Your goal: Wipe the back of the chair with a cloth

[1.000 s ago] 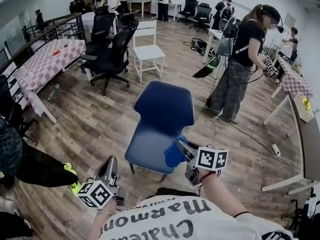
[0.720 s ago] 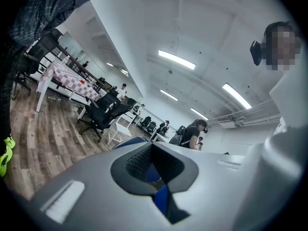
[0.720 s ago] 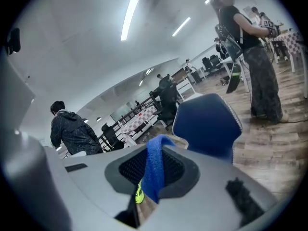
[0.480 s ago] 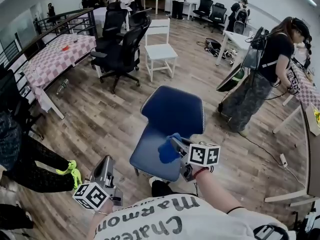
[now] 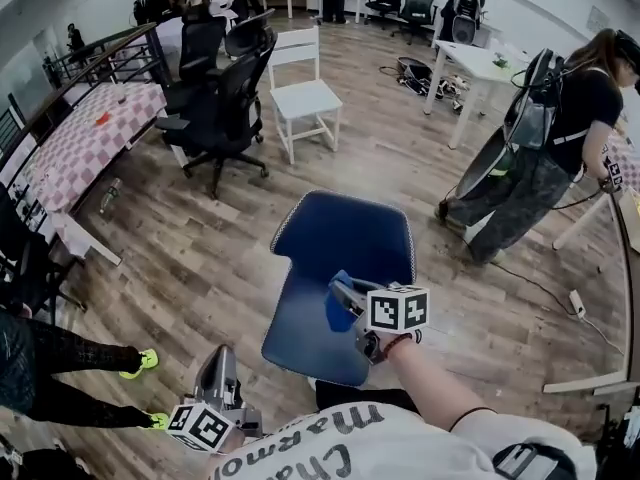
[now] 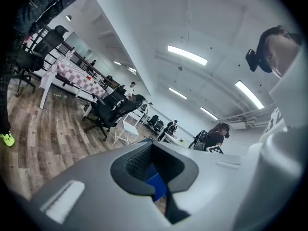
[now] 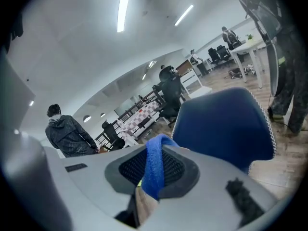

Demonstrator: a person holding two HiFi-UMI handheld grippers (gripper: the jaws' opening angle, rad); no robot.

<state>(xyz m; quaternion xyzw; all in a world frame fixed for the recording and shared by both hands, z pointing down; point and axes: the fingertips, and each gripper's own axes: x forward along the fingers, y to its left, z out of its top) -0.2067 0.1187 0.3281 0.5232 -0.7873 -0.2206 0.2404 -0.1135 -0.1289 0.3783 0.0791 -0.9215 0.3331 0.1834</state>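
While right tool clenches blue cloth, chair faces person, left tool closed.

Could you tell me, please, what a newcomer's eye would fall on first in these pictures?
The blue chair stands out first, alone on the wooden floor in the middle of the head view. Above its seat, the right gripper is shut on a bright blue cloth. Black office chairs and a white chair stand farther back.
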